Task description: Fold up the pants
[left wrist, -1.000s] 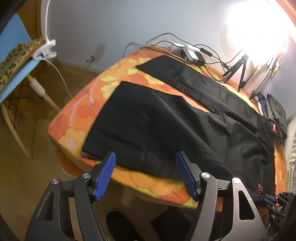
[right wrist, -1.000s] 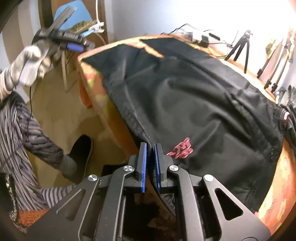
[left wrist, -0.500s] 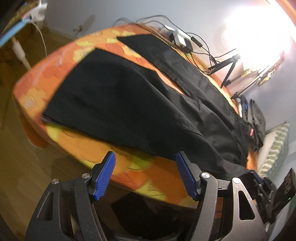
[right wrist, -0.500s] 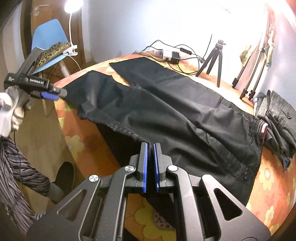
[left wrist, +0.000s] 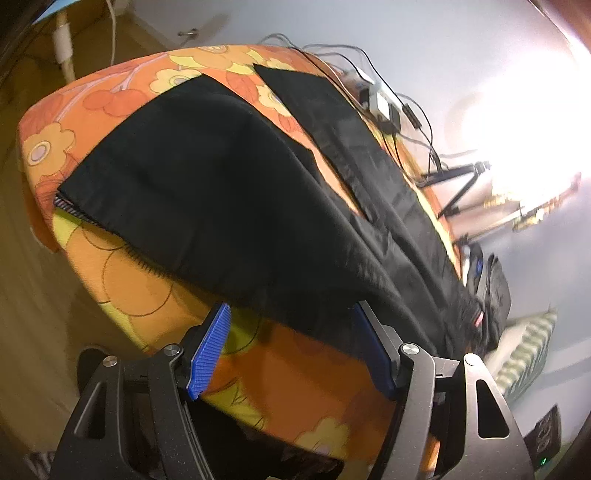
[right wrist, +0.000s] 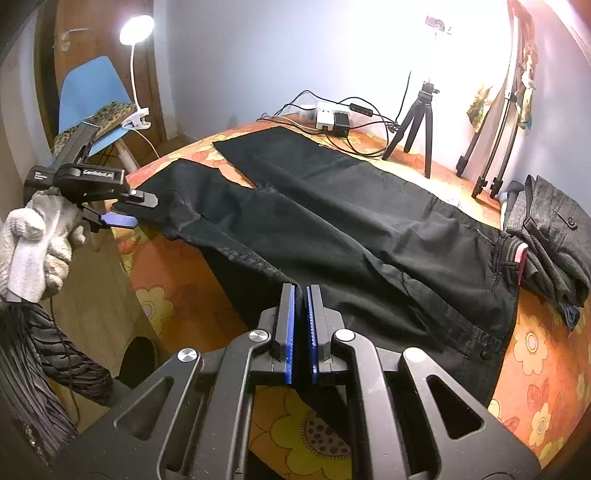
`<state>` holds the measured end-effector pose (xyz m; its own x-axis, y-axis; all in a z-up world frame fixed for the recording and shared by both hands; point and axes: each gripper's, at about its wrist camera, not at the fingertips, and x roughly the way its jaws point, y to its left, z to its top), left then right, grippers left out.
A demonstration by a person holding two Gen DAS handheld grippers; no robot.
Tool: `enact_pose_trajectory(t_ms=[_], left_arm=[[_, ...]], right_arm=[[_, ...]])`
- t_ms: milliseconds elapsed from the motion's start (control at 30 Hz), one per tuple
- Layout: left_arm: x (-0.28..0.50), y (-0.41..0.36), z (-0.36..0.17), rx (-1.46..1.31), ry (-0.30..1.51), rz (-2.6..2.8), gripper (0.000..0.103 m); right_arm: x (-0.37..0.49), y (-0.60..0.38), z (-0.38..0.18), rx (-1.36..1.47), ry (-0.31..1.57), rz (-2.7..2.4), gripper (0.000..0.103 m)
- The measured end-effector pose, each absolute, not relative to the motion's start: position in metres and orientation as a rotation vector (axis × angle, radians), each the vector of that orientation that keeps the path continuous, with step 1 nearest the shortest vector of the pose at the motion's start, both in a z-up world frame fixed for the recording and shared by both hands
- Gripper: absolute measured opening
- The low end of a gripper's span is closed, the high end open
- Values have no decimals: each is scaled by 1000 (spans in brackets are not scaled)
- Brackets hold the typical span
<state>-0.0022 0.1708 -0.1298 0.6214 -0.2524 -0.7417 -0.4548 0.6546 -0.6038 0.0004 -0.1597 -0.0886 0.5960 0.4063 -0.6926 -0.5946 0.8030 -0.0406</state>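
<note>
Pants [right wrist: 332, 221] in black lie spread flat on a desk [right wrist: 535, 350] covered with an orange cloth printed with yellow flowers. Both legs reach toward the far end; the waistband sits at the right, with a button near the desk's edge, and part of the near side hangs over the front edge.

The right gripper [right wrist: 300, 325] is at the near edge. Its blue-padded fingers [right wrist: 288, 332] are pressed together, and black fabric lies right at their tips; whether they pinch it is hard to tell.

The left gripper [right wrist: 125, 210], held in a white-gloved hand [right wrist: 33, 243], hovers beside the hem of the nearer leg. Its fingers are spread and hold nothing. White lettering on its black body is too small to read surely.

In the left wrist view, the left gripper [left wrist: 291, 347] frames the pants' near edge [left wrist: 221, 206] between its blue fingers [left wrist: 208, 350].

A grey folded garment [right wrist: 546, 240] lies at the right end of the desk. A small black tripod [right wrist: 417, 122], a white power strip [right wrist: 325, 114] with cables, and taller stands [right wrist: 495, 147] occupy the far side. A blue chair [right wrist: 88, 99] and a clip-on lamp [right wrist: 136, 29] stand behind.
</note>
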Motion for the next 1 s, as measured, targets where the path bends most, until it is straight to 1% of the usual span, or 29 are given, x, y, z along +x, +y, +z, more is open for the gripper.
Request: enact_pose_trajectory(t_ms=[233,433,633,733,767,800,867,900,933,967,1000], left_arm=[[-11,178,-148,-1068,798,199,68],[-20,166,-147,-1039,755,216,68],[-7,175,-146,-1073,752,229,68],[-8,184,-138,-1041,698,270,65],[-7,185,-137,-1037,688,270,57],[-7,187,-135,-1032,677,269,52],[-5,191,-132,-1027,658,270,37],[-4,193,-130,-1020,648,273,32],[-2,194,-129,-1006,639,280,19],[-1,195,-127,-985,632,284,10],[2,196,-126,-969,625,281,10]], right_arm=[[-4,-162,-83,-280,710,598,7],[-5,-166,-78,-247,711,601,7],[-13,-162,-78,-269,697,605,7],[-16,-162,-80,-275,703,606,7],[-16,-163,-80,-276,705,607,7],[-16,-164,-81,-276,707,608,7],[-17,-164,-81,-279,709,611,7],[-17,-164,-82,-285,708,611,7],[-18,-163,-82,-288,709,611,7],[-19,-162,-84,-293,710,611,7],[-19,-162,-84,-294,712,612,7]])
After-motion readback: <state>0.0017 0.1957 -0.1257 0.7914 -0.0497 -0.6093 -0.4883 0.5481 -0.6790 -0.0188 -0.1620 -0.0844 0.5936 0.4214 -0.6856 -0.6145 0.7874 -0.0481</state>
